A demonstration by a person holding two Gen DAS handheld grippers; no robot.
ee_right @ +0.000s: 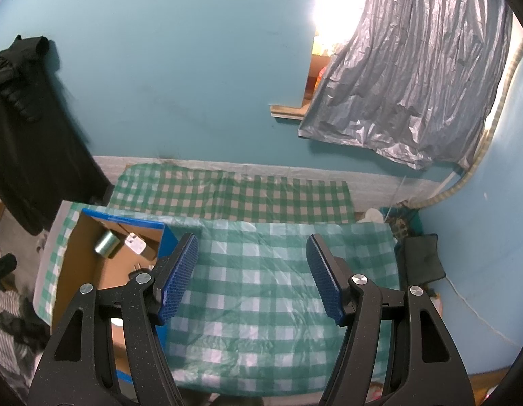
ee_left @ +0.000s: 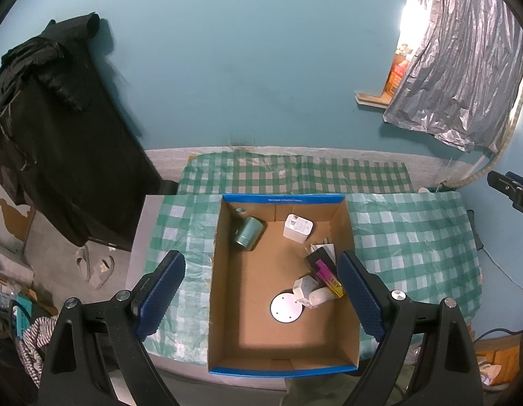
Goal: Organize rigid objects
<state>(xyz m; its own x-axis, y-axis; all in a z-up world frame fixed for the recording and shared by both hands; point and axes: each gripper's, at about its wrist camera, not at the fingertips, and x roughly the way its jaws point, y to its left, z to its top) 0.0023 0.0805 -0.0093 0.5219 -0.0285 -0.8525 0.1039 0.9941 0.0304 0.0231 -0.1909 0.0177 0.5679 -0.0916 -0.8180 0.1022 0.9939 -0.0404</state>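
A brown cardboard box (ee_left: 227, 321) with a bright blue rim sits on a green-and-white checked cloth (ee_left: 413, 253), and it contains a shiny pale green cylinder (ee_left: 248, 232), a white square charger (ee_left: 298, 228), a white round disc (ee_left: 286, 308) and a small black, magenta and yellow package (ee_left: 325, 270). Both the left gripper (ee_left: 261, 291) and the right gripper (ee_right: 253, 279) are black with dark blue textured pads. The wall (ee_left: 244, 67) is teal, with a crinkled silver-grey sheet (ee_left: 464, 67) and black clothing (ee_left: 58, 128) hanging against it.

Open cardboard box (ee_left: 227, 321) holds metal cylinder (ee_left: 248, 232) lying tipped, white charger (ee_left: 298, 229), white disc (ee_left: 286, 307)
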